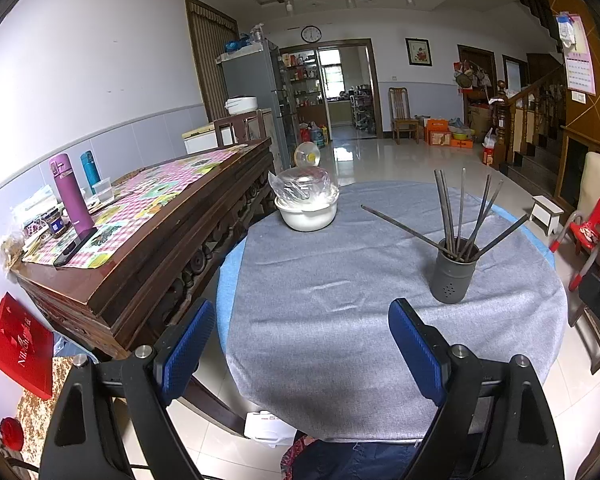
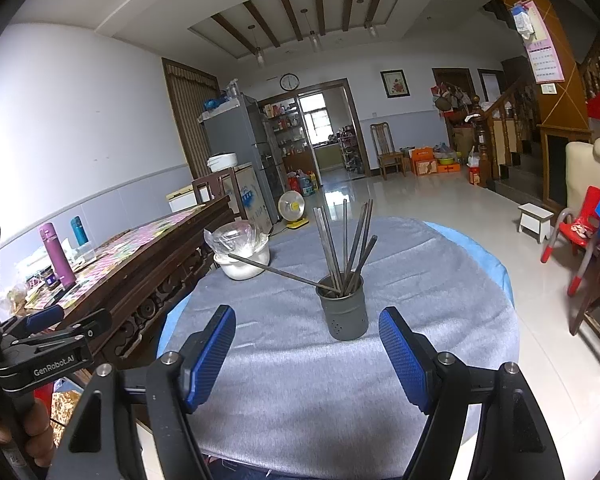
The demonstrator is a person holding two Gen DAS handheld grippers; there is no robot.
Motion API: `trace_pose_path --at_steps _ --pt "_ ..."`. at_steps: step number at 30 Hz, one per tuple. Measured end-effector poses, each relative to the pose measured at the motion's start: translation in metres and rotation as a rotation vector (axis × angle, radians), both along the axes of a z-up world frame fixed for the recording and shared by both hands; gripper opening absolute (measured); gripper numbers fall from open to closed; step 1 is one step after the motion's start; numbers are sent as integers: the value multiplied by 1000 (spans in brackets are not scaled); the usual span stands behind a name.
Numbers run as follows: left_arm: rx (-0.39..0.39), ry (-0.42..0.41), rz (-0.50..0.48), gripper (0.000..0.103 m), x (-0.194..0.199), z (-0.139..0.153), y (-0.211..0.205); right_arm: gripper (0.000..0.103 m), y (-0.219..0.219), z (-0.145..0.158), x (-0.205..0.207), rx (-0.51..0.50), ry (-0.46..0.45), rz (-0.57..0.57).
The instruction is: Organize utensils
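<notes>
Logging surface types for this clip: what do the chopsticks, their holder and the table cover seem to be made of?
Chopsticks: probably metal, thin grey rods with a dull sheen.
Holder: matte dark grey, plastic or coated metal; small drain holes low on its wall.
Table cover: woven grey fabric, with visible weave and soft wrinkles.

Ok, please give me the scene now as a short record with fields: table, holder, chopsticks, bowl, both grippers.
table: round, grey cloth
holder: grey cup, upright on the cloth
chopsticks: dark sticks standing in the holder, one leaning far left
bowl: white bowl, plastic-covered, at the far left edge
left gripper: open, empty
right gripper: open, empty, facing the holder
</notes>
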State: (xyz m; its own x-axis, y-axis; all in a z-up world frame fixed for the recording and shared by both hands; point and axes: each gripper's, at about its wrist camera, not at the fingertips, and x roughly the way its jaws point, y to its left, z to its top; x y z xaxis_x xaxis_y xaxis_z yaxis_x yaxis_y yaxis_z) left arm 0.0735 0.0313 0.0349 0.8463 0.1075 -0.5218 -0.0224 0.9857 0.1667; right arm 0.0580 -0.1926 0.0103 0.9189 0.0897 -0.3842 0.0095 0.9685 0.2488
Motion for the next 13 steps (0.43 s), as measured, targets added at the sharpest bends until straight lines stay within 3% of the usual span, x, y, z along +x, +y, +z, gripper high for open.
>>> trace_pose_path --at_steps 9,13 --pt "-11 4 -13 89 1 -3 0 78 0 -4 8 -4 19 5" --pt "-61 68 -22 89 23 -20 3 78 -21 -18 32 1 60 -53"
